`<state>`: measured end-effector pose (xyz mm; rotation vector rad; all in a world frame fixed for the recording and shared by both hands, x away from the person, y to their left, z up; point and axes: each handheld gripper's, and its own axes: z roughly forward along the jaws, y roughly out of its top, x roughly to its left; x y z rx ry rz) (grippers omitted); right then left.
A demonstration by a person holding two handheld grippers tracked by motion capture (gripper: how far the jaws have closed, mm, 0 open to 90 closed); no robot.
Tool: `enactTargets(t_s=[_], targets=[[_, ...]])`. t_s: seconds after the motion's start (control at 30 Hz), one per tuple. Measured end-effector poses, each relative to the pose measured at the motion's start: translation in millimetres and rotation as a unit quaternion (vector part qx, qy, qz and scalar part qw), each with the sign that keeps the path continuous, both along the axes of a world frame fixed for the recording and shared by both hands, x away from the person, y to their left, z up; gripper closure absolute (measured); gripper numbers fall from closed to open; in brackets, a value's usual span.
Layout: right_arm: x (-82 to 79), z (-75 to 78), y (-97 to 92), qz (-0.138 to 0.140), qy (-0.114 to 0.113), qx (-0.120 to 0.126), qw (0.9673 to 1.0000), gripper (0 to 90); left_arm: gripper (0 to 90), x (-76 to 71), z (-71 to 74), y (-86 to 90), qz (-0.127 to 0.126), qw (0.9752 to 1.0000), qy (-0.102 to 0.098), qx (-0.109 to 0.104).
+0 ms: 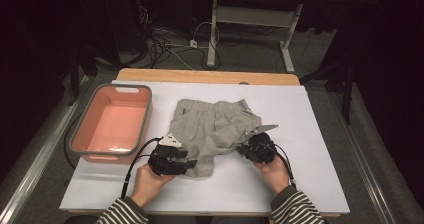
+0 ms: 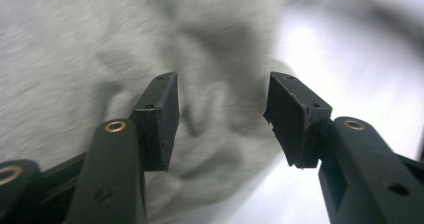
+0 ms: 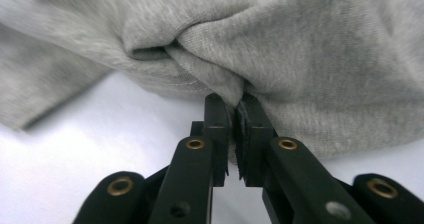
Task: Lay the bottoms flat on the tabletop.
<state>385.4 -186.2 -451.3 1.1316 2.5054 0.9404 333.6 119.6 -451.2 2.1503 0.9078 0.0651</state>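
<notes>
The right hand-held gripper (image 3: 235, 106) pinches a fold of the grey shorts (image 1: 215, 126). The left hand-held gripper (image 2: 222, 114) is open, with the shorts' hem lying just ahead between its jaws.

High view above table looking down, both gripper views close on grey garment (image 1: 212, 129)

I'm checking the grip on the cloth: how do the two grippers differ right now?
The left gripper has its jaws apart, with the grey shorts lying beyond them, unpinched; the right gripper is shut on a fold of the shorts. In the high view, the left gripper sits at the shorts' near left corner, the right one at their right edge. Both are hand-held, low over the white table, and black.
</notes>
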Motion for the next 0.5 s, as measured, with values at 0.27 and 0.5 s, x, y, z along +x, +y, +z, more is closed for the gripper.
enactTargets(t_s=[0.27,0.5], targets=[[-4.9,14.5,4.3,0.017,-0.022,0.018,0.9995,86.3,60.1,8.8,-14.3,-15.2,-0.026,0.9989,0.020,0.035],[-4.9,19.3,-3.6,0.012,-0.021,0.027,0.9993,86.5,82.0,11.9,-10.1,-10.8,-0.032,0.9987,0.022,0.033]])
